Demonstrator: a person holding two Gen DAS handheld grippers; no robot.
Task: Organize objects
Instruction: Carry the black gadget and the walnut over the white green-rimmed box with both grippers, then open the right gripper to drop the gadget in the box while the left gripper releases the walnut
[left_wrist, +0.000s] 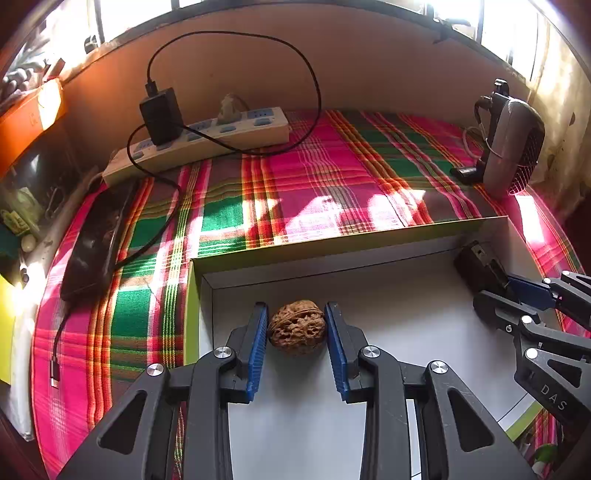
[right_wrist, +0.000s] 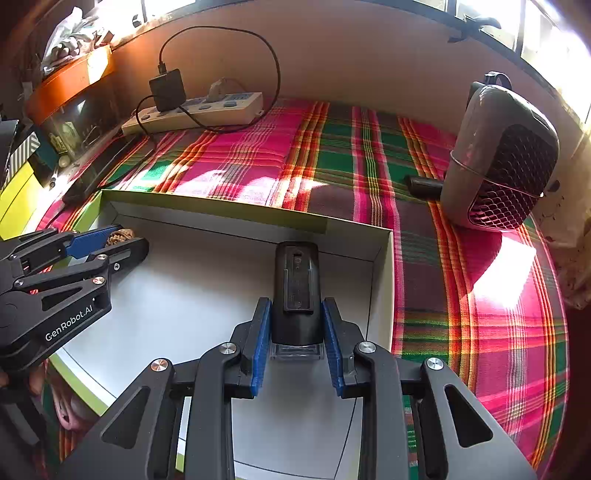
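Both tongs are loaded as I read it: my left gripper (left_wrist: 297, 326) has its blue pads pressed against either side of a walnut (left_wrist: 297, 327), and my right gripper (right_wrist: 297, 325) is pinching the lower body of a black handheld device (right_wrist: 296, 291) with a clear base, its far end pointing toward the back wall of the box. Both loads sit over the white floor of a shallow open box (left_wrist: 332, 243) with a green outer rim, the walnut near the box's left rear corner and the black device toward the right rear corner; I cannot tell from either wrist view whether they are resting on the floor or held just above it. From the right wrist I can see the left gripper (right_wrist: 110, 243) off to the side with the walnut (right_wrist: 120, 236) tucked between its fingers, well apart from my own load. So I judge the task well under way: two items are at the box but neither is released yet, and the box floor otherwise looks bare. What may be left is out on the plaid cloth (right_wrist: 424, 295): a small dark cylinder (right_wrist: 423, 186) lies just beside the mesh-fronted appliance (right_wrist: 502, 162). Whether the power strip (left_wrist: 199, 142) with its plugged-in charger (left_wrist: 160, 114), or the dark flat object (left_wrist: 98, 236) at the left, count as things to tidy, I can't say.
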